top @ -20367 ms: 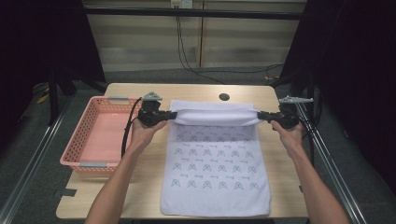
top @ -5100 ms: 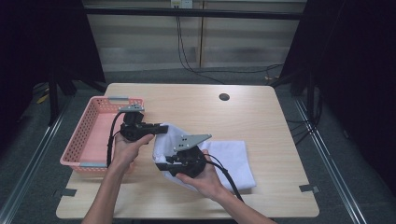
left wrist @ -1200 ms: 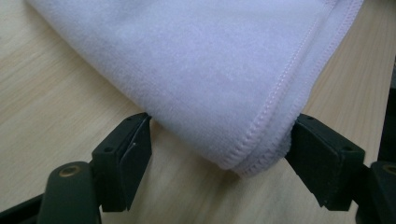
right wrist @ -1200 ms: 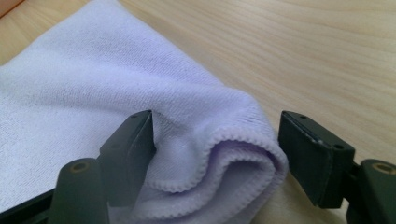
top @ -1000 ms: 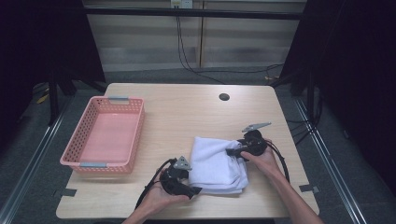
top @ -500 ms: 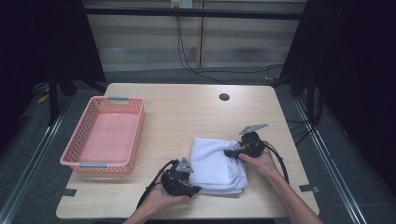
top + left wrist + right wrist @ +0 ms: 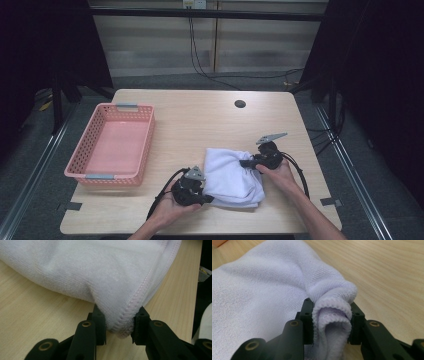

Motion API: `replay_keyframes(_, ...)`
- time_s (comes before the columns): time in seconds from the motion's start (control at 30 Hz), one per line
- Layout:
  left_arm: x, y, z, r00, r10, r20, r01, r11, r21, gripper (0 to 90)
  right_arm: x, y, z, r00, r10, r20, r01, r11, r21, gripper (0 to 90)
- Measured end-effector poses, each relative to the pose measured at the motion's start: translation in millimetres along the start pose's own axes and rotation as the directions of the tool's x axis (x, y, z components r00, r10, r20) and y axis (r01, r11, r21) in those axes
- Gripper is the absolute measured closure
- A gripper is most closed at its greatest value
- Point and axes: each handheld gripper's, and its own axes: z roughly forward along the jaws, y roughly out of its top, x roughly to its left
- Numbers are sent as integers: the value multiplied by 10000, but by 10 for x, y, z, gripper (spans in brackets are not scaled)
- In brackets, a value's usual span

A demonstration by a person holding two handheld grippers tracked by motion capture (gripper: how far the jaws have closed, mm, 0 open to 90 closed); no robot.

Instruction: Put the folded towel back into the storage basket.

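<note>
A folded white towel (image 7: 232, 176) lies on the near right part of the wooden table (image 7: 200, 120), well apart from the pink basket (image 7: 112, 145) at the left. The left gripper (image 7: 204, 198) sits at the towel's near left corner; its jaws have just been closing, and in the left gripper view the stitched hem (image 7: 130, 310) is bunched between the pads, which press on it from both sides. The right gripper (image 7: 246, 163) is at the towel's far right edge; its jaws have also just been closing, and the right gripper view shows a rolled fold of towel (image 7: 332, 312) pinched between them. From above, the exact contact looks hidden by the hands, so the grip is judged from the gripper views.
</note>
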Motion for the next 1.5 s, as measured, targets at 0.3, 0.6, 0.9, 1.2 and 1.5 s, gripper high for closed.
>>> replay_keyframes(0.3,30,37,-74,9981,-391,471,421,9970,-656,712,-13,49,-32,9999,135,-88,-136,9998,-110,679)
replay_keyframes(0.6,-54,80,-185,9982,-299,518,359,9922,-1191,713,44,120,-140,9999,129,-82,-132,9991,-411,683)
replay_keyframes(0.9,20,137,-326,9981,-329,524,412,9856,-1642,712,22,248,-203,9994,117,-323,-139,9976,-682,683)
replay_keyframes(1.2,3,236,-523,9998,101,175,-65,9809,-1945,716,73,440,-263,9989,-102,-467,69,9975,-702,684)
replay_keyframes(1.5,107,226,-716,10000,-39,-87,18,9736,-2281,716,107,659,-272,9975,-258,-659,193,9950,-982,684)
